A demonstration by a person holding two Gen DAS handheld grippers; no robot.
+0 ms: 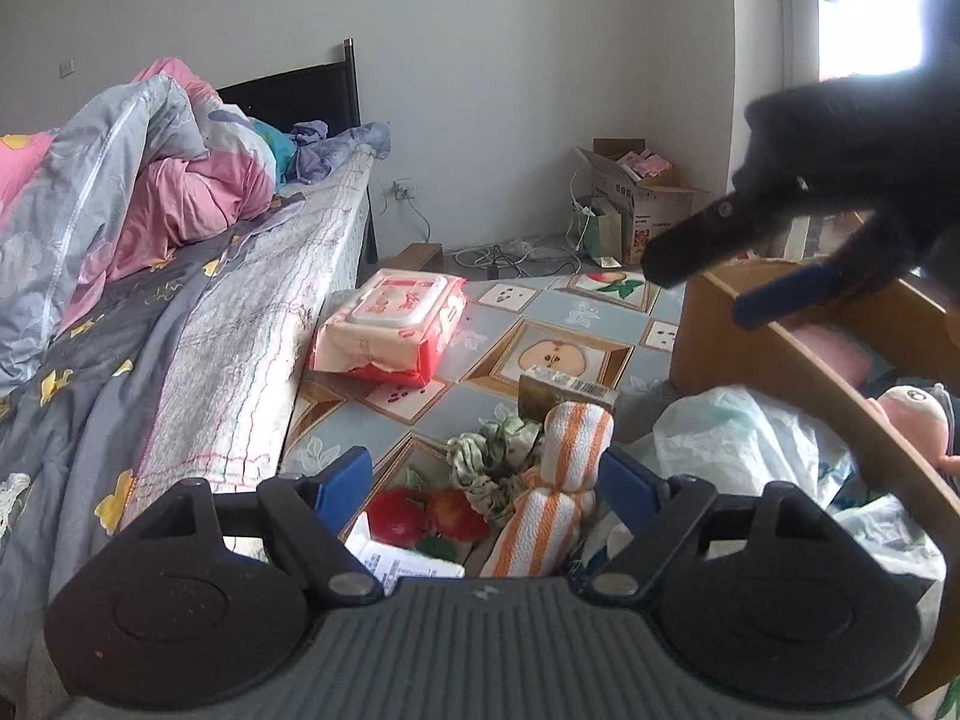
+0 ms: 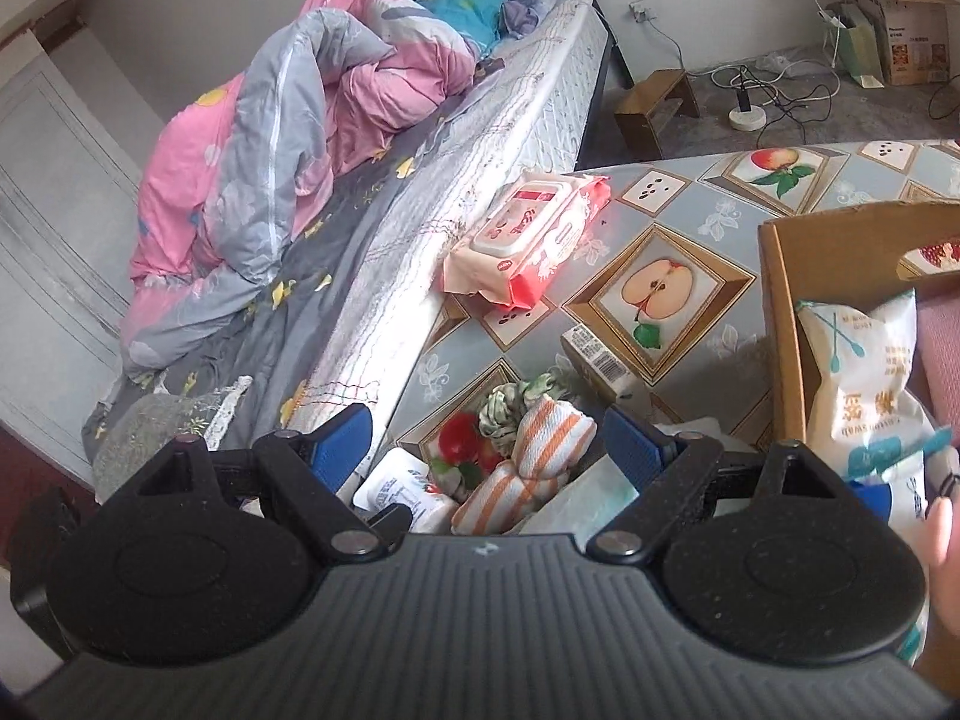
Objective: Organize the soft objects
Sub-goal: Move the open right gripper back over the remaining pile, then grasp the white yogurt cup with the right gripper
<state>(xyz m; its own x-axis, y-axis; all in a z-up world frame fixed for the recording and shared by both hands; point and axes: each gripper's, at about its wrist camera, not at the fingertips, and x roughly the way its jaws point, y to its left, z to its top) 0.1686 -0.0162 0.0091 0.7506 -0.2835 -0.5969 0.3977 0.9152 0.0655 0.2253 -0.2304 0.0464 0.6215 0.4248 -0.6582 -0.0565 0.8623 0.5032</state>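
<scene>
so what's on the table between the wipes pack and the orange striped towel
Mostly bare tablecloth, plus a small barcoded box just beyond the orange striped towel, toward the wipes pack. The right wrist view shows it best.

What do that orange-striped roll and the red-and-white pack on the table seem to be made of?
Orange-striped roll: looks like woven cotton towelling, matte, with a ribbed texture. Red-and-white pack: likely thin, glossy plastic film, crinkled at the ends, with a stiffer plastic flip lid on top.

Glossy plastic wipes pack (image 2: 528, 240), soft woven striped towel (image 2: 528, 468), matt cardboard box (image 2: 780, 324), shiny printed tablecloth (image 2: 708, 222)
</scene>
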